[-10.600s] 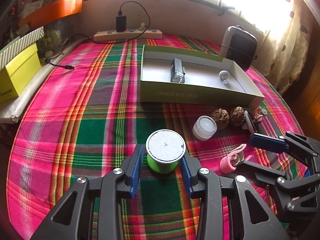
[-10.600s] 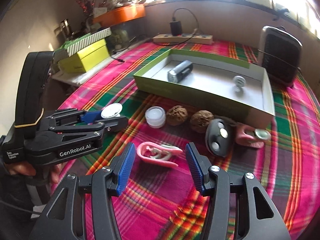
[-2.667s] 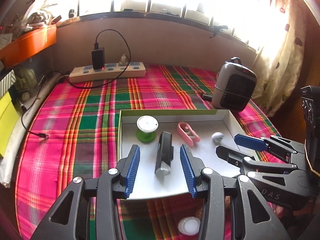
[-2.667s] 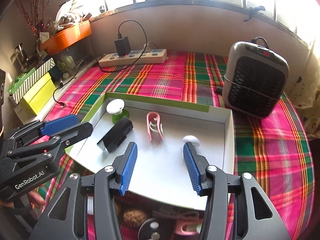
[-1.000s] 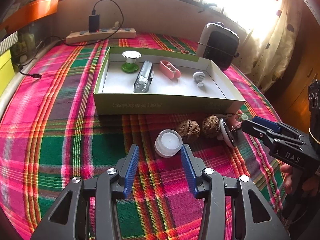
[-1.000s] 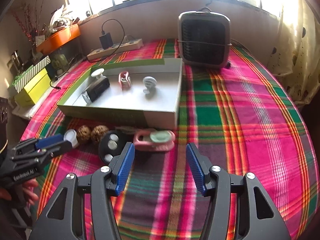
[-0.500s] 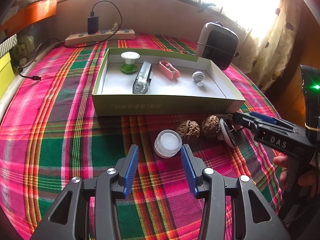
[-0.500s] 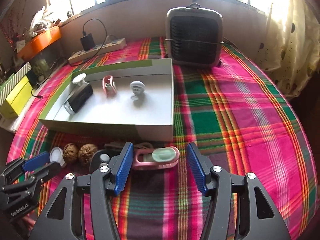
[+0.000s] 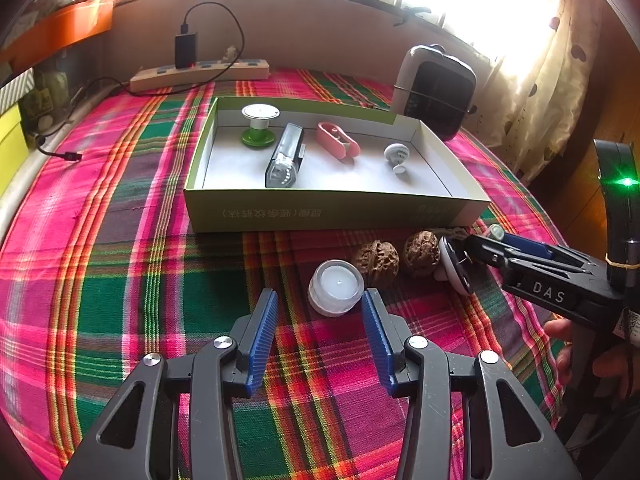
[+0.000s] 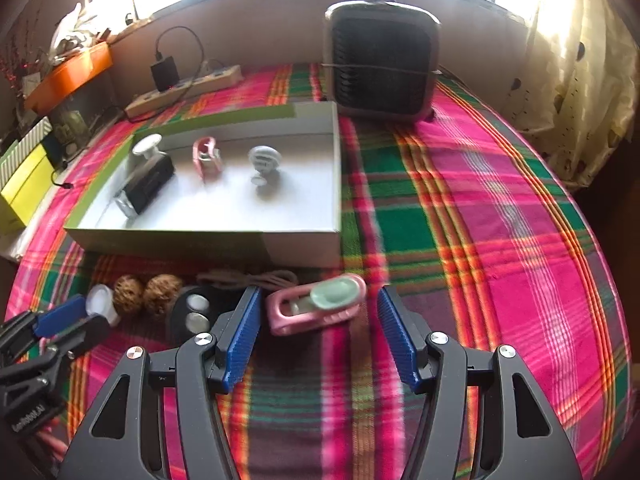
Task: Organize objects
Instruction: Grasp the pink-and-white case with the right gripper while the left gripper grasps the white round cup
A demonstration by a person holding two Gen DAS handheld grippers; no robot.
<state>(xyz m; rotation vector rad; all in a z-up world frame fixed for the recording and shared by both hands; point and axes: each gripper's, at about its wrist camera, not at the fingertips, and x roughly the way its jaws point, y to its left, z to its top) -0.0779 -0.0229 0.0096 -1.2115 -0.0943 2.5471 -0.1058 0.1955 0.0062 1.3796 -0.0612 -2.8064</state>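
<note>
We are partway through tidying: the box [image 9: 336, 208] near the middle of the table [image 9: 120, 280] already holds a green spool [image 9: 259, 126], a dark torch-like thing [image 9: 285, 156], a pink clip [image 9: 337, 141] and a small white knob [image 9: 396, 156], while a row of loose things waits on the cloth just in front of the box's near wall. We judge the step in hand to be two fresh pick-ups, one for each hand.

Our left gripper [image 9: 318, 334] has its jaws spread with nothing pinched. The small white jar [image 9: 337, 287] sits just ahead of the fingertips, slightly toward the right one, not yet between the pads. The next move there calls for a short push forward so the pads flank the jar, then a squeeze.

Our right gripper [image 10: 316, 334] also has wide jaws, holding nothing. The pink case with the pale green lid [image 10: 318, 308] lies between the fingertips, closer to the left pad and slanted across the gap. We need to settle lower and square up before closing. Two walnuts [image 9: 378, 258] and a dark round fob [image 10: 192, 318] remain beside them.
</note>
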